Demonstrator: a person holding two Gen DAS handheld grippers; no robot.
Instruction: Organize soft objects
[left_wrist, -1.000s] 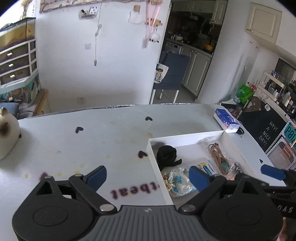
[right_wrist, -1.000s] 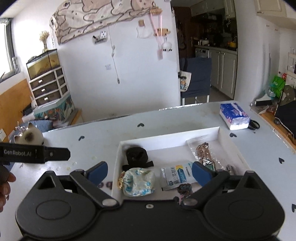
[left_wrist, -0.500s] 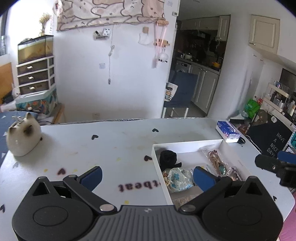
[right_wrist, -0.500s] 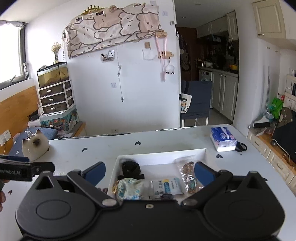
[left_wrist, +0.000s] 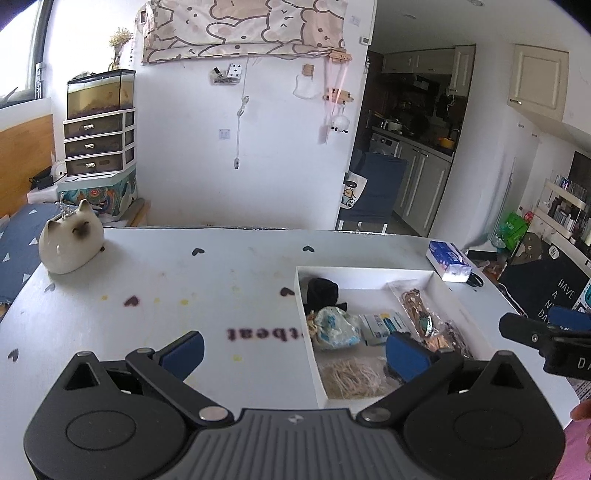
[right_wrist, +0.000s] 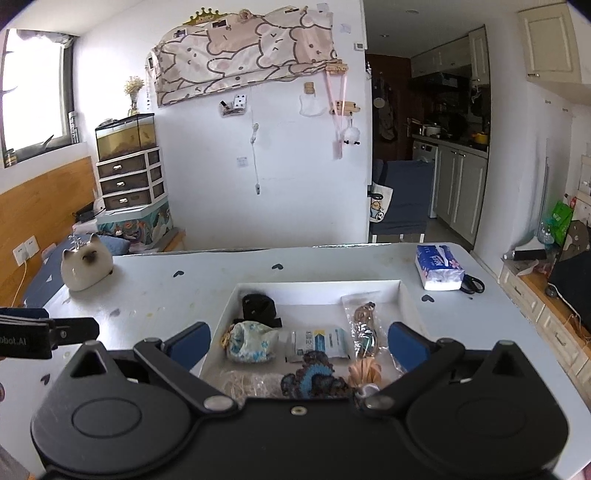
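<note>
White shallow cardboard tray (right_wrist: 408, 295) now sits lower and smaller in both views: I have lifted my left gripper (left_wrist: 293, 347) and right gripper (right_wrist: 299, 341) back, both spread wide, holding nothing. Soft items, including the blue floral cloth pouch (right_wrist: 251, 341) and black fabric roll (right_wrist: 258, 306), lie inside; probably sorting finished. Tray's near edge is hidden behind my claws

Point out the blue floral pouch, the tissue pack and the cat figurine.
blue floral pouch (right_wrist: 251, 341), right wrist view, middle of its fabric.
tissue pack (right_wrist: 437, 266), right wrist view, its top face.
cat figurine (left_wrist: 70, 240), left wrist view, its body.
</note>
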